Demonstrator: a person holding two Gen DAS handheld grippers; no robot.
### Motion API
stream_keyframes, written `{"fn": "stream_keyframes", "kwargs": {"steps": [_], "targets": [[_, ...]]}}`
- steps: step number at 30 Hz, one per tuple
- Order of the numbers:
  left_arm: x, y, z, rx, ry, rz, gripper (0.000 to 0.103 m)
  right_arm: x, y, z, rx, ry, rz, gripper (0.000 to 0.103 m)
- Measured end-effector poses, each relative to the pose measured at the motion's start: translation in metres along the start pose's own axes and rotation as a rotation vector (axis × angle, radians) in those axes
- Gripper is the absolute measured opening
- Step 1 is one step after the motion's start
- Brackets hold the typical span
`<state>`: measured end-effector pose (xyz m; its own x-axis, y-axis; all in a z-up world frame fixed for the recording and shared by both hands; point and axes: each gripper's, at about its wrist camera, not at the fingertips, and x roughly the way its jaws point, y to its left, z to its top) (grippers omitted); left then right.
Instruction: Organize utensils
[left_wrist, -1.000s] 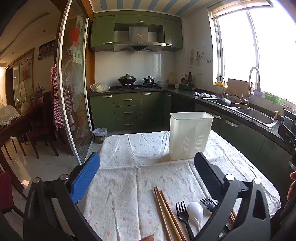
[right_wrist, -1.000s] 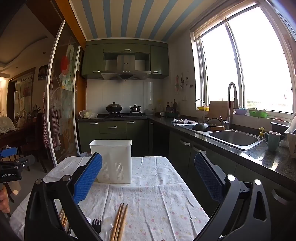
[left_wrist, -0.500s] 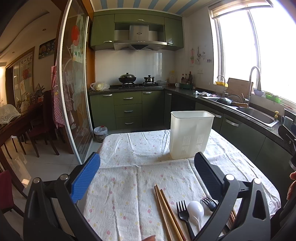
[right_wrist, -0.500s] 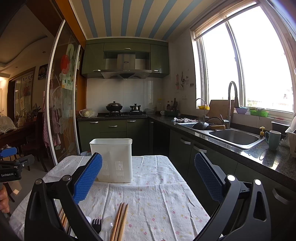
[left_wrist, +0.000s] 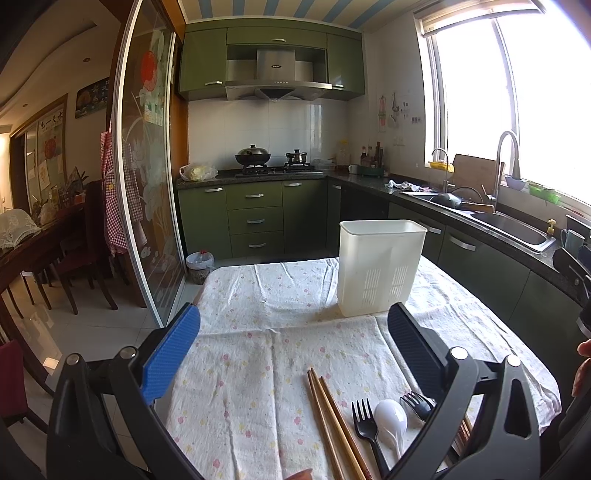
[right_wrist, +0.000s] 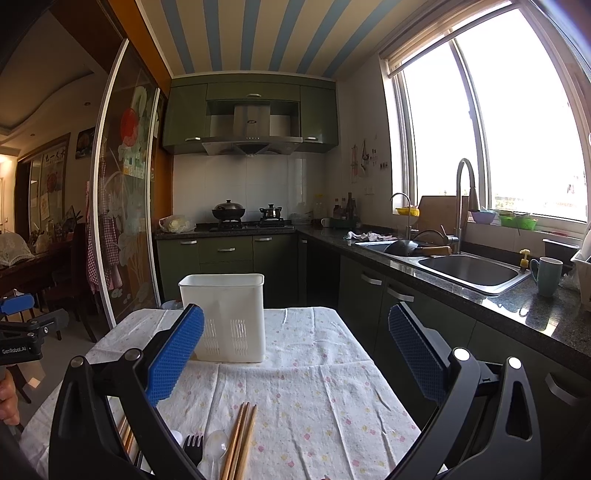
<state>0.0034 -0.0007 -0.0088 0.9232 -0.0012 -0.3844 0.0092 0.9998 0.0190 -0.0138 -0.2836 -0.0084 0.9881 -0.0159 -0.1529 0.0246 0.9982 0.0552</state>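
A white slotted utensil holder stands upright at the table's far end. On the flowered cloth near me lie wooden chopsticks, a black fork, a white spoon and a second black fork, partly behind my finger. A clear spoon lies beside the chopsticks in the right wrist view. My left gripper hangs open above the cloth with nothing in it. My right gripper is open too, empty, above the utensils.
The table has its cloth hanging over the edges. A green counter with a sink and a mug runs along the right. A glass sliding door and dining chairs stand left. A hand holds the left gripper.
Both views have tilted slightly downward toward the table, showing a little more of the utensils. Both grippers stay open and the utensils have not moved.
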Motion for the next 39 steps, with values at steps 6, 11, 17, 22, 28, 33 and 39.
{"fn": "stream_keyframes", "kwargs": {"steps": [6,11,17,22,28,33,39], "targets": [[0.0005,-0.0001,0.0007,-0.001,0.003,0.001,0.097,0.0031,0.0019,-0.0032,0.003,0.003,0.000,0.099],[0.0008,0.0004,0.0024,-0.002,0.005,-0.002,0.097,0.0043,-0.0001,-0.0014,0.009,0.011,0.002,0.099],[0.0018,-0.0007,0.0022,0.004,0.007,-0.003,0.097,0.0041,0.0002,-0.0015,0.009,0.014,0.002,0.099],[0.0024,-0.0016,0.0024,0.004,0.008,-0.002,0.097,0.0043,-0.0007,-0.0006,0.010,0.013,0.002,0.099],[0.0026,-0.0026,0.0022,0.004,0.007,-0.006,0.097,0.0044,-0.0009,-0.0007,0.011,0.014,0.003,0.099],[0.0023,-0.0021,0.0014,0.006,0.006,-0.006,0.097,0.0045,-0.0011,-0.0007,0.012,0.014,0.003,0.099],[0.0020,-0.0015,0.0015,0.009,0.007,-0.010,0.097,0.0063,-0.0018,-0.0026,0.012,0.017,0.003,0.099]]}}
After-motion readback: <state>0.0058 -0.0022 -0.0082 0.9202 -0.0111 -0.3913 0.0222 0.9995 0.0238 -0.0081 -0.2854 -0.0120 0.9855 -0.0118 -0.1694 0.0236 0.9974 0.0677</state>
